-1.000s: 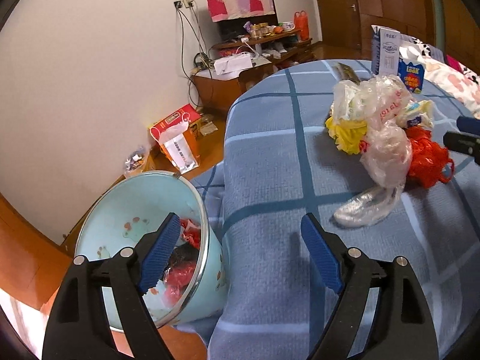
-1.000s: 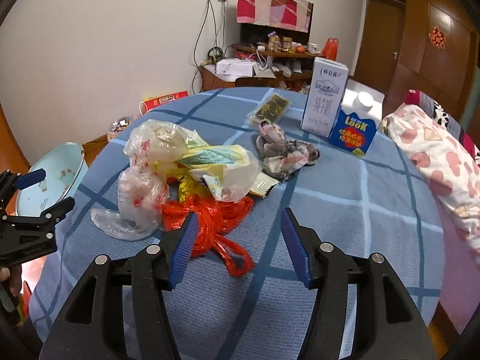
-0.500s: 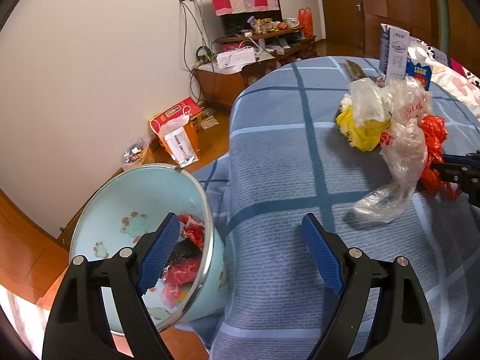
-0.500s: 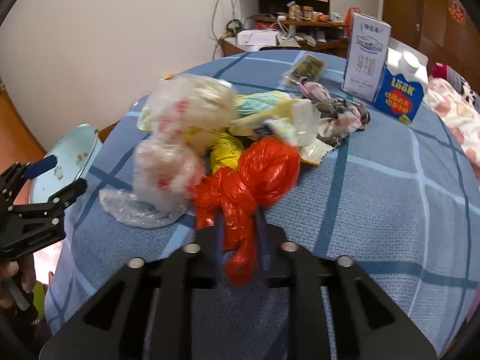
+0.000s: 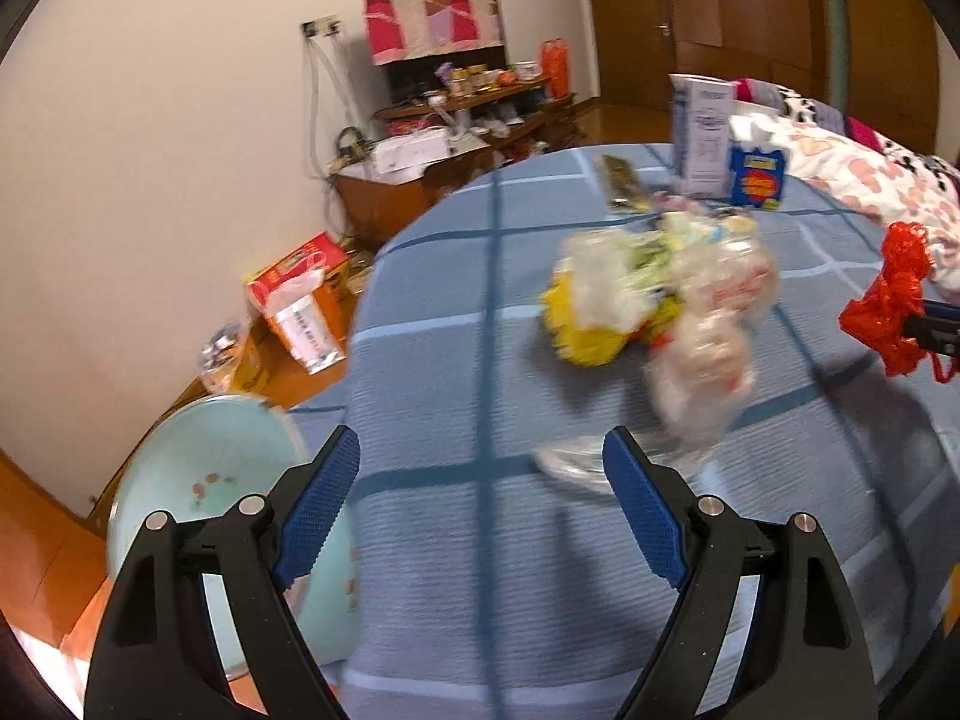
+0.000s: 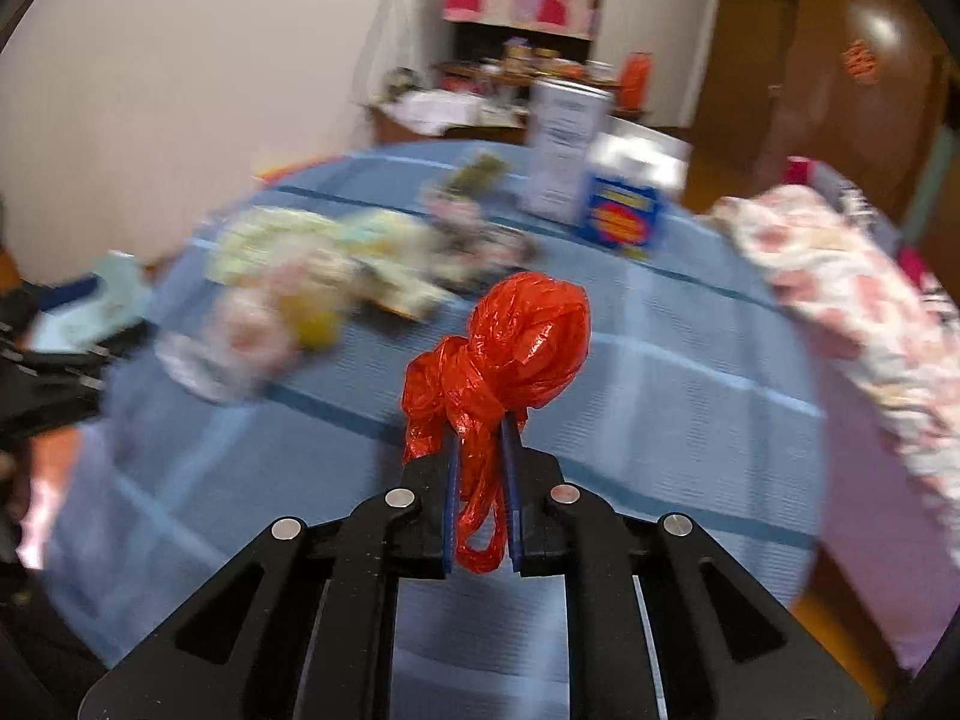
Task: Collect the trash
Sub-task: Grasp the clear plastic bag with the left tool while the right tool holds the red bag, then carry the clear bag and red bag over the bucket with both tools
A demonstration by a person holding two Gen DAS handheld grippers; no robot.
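My right gripper (image 6: pixel 480 429) is shut on a knotted red plastic bag (image 6: pixel 522 339), held up off the blue checked tablecloth (image 6: pixel 660 372); the same red bag (image 5: pixel 894 300) shows at the right edge of the left wrist view. A heap of clear, yellow and pale plastic bags (image 5: pixel 660 300) lies mid-table, also seen as the bag heap (image 6: pixel 288 294) left of the red bag. My left gripper (image 5: pixel 480 468) stands open over the table's near edge, nothing between its fingers. A pale blue basin (image 5: pixel 198 480) with trash sits lower left, beside the table.
A white carton (image 6: pixel 561 150) and a blue carton (image 6: pixel 624 210) stand at the table's far side, with a dark wrapper (image 5: pixel 621 180) near them. A flowered quilt (image 6: pixel 852 276) lies at the right. Boxes and a bag (image 5: pixel 300 306) sit on the floor by the wall.
My right gripper closed on the red bag and lifted it clear of the heap, away to the right. The left gripper swung right and up; the basin now sits lower and partly hidden.
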